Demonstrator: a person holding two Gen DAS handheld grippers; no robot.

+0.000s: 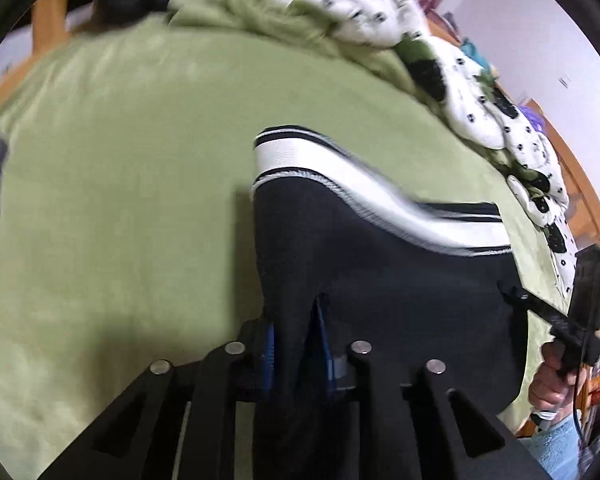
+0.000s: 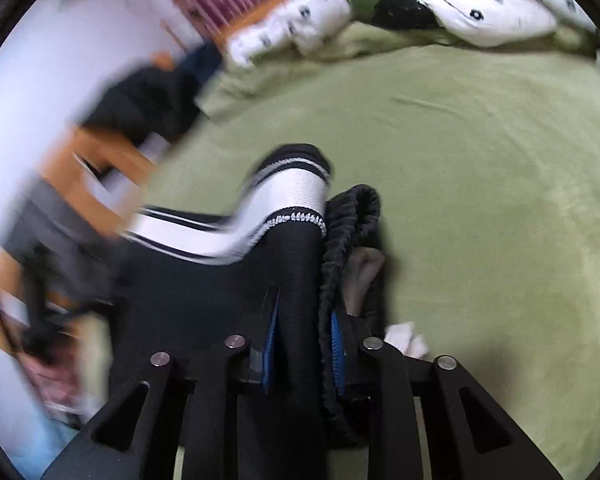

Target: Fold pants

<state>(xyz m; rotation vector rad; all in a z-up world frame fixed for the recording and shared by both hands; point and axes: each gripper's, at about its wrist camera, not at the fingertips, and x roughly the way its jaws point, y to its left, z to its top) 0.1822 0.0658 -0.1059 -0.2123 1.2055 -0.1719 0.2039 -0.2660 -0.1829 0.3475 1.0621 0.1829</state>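
Note:
The black pants (image 1: 380,280) with a white side stripe (image 1: 300,154) hang stretched between my two grippers above the green bed. My left gripper (image 1: 296,320) is shut on the black cloth, its blue pads pinching a fold. My right gripper (image 2: 304,320) is shut on the pants (image 2: 296,264) near the gathered waistband (image 2: 352,216); the white stripe (image 2: 296,196) runs off to the left. The right gripper (image 1: 540,308) also shows at the right edge of the left wrist view, held by a hand (image 1: 552,384). Both views are motion blurred.
A green sheet (image 1: 140,200) covers the bed (image 2: 480,180). A crumpled white quilt with black dots (image 1: 480,92) lies along the far edge (image 2: 480,8). A wooden bed frame (image 1: 48,20) and dark clothes (image 2: 152,100) stand at the head end.

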